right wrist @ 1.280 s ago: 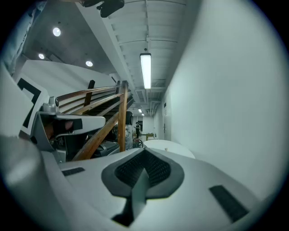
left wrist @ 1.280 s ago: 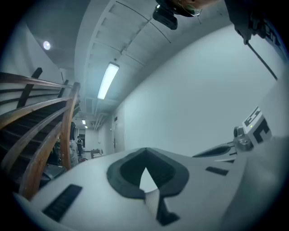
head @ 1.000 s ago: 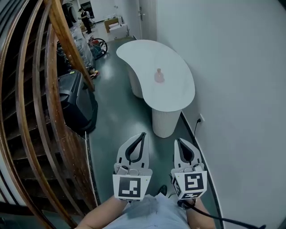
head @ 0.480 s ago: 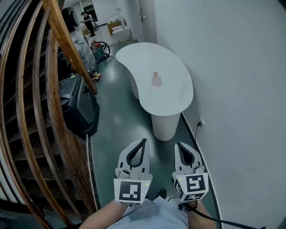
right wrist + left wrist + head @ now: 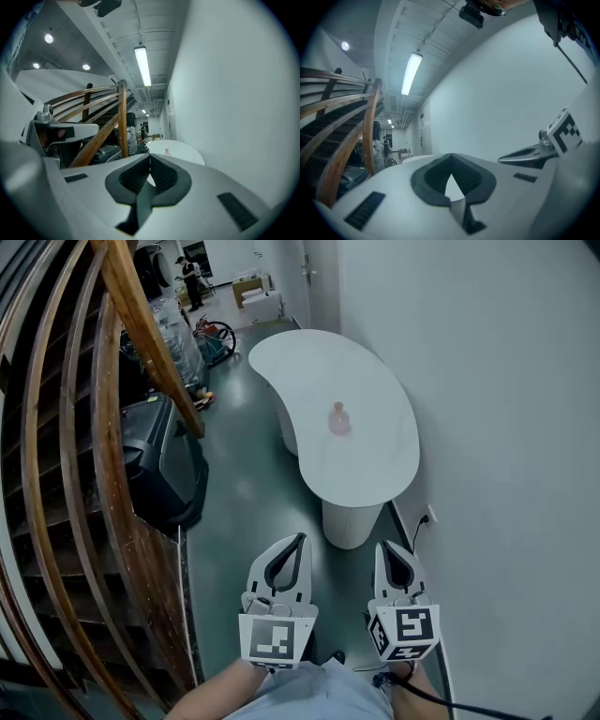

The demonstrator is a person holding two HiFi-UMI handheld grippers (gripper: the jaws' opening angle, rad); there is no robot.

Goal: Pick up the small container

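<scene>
Nearest us, the left hand-held gripper (image 5: 300,540) and the right hand-held gripper (image 5: 383,547) hang side by side above the floor (image 5: 253,512), each with its jaws closed tip to tip and nothing between them. Well ahead, the container (image 5: 339,418), a small pink bottle with a narrow neck, stands upright near the middle of the white tabletop (image 5: 375,470). We judge it light, stiff and smooth, quick to tip or slip, so the rounded body below the neck looks the place to take hold, once the jaws are opened. The head view alone shows both grippers and the stretch of floor left to cross. The right gripper view sets the container just past its closed tips. The left gripper view catches only a sliver of tabletop, no container, and the other gripper at its right. Far off past the tabletop stands a person (image 5: 192,273)
</scene>
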